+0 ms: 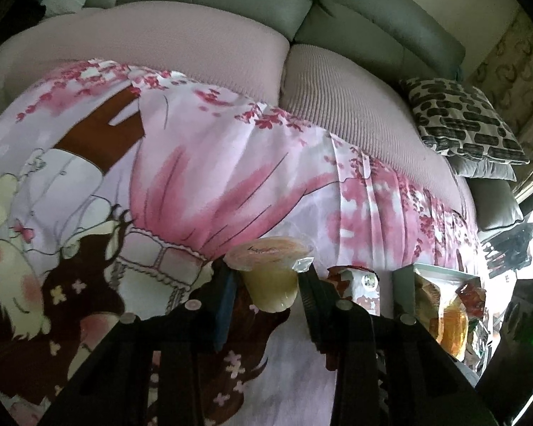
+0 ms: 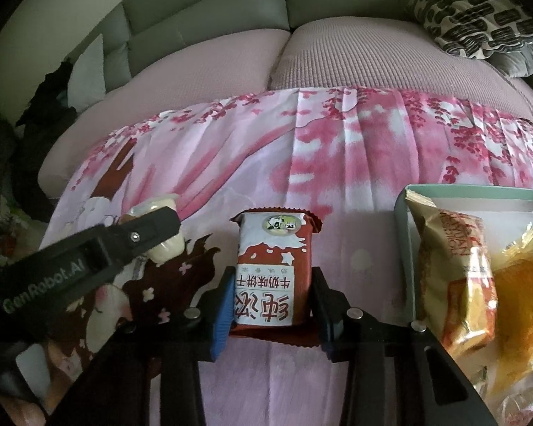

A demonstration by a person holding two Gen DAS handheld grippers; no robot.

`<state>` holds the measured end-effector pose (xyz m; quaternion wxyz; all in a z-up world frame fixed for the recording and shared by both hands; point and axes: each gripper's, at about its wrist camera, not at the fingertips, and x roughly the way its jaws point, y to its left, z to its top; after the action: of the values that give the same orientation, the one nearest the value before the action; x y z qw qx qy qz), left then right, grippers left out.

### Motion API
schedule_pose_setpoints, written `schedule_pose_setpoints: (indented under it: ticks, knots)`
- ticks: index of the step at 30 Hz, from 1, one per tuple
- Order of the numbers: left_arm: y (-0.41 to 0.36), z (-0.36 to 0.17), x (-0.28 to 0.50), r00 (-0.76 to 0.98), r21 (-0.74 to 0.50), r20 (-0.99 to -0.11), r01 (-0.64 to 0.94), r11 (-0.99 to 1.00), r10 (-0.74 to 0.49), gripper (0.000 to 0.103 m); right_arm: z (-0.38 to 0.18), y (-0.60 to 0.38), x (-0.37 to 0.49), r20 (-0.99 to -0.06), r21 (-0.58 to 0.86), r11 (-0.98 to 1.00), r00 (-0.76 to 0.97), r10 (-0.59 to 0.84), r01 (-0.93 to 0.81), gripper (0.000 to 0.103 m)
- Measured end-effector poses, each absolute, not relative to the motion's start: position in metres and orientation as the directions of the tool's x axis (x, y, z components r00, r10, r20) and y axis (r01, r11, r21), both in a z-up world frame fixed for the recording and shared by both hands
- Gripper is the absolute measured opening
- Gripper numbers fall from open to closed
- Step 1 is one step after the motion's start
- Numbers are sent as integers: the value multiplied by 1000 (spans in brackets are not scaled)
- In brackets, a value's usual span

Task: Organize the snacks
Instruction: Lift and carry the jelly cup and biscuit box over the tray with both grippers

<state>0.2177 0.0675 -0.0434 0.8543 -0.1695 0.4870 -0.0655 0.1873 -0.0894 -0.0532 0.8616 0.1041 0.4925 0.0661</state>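
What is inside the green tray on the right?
The tray holds a gold snack packet and orange wrapped snacks. What lies under them is covered.

Glossy plastic jelly cup (image 1: 270,277), ribbed sofa fabric (image 1: 355,106)

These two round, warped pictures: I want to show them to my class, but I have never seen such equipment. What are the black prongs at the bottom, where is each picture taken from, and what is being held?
No robot arm is here: a person holds a two-finger gripper in each hand, and a wide-angle camera on each looks forward along its fingers, hence the warping.

One picture is from the left gripper. Its jaws are closed on a jelly cup with a peel-off lid.

The other is from the right gripper, whose jaws flank a red-brown biscuit packet lying on the pink printed cloth spread over a sofa. Whether they already press it I cannot tell. The left gripper shows at that picture's left.

At the right stands a pale green tray that already holds wrapped snacks.
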Motion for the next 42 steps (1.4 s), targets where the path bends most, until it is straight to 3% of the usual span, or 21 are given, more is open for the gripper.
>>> schedule_pose_setpoints:
  ticks: [13,25,36,42]
  knots:
    - [48,2,174,582,-364,-754,18,931,-306,37,-6,-125,135,-787,290,955,582,205,55,42]
    - [-15,34,152,585,-336,-711,203,920,-389,37,20,-211,89,-773,262,932,632,48,250,42]
    - [-105,23,133,477,-274,-744,420,865,-468,37,20,-285,69,-785,268,871,617,-49,411,42]
    - [-131,5,130,431,-246,-778,460,853,-457,37,11,-294,67,-796,282,862,604,-35,422,42]
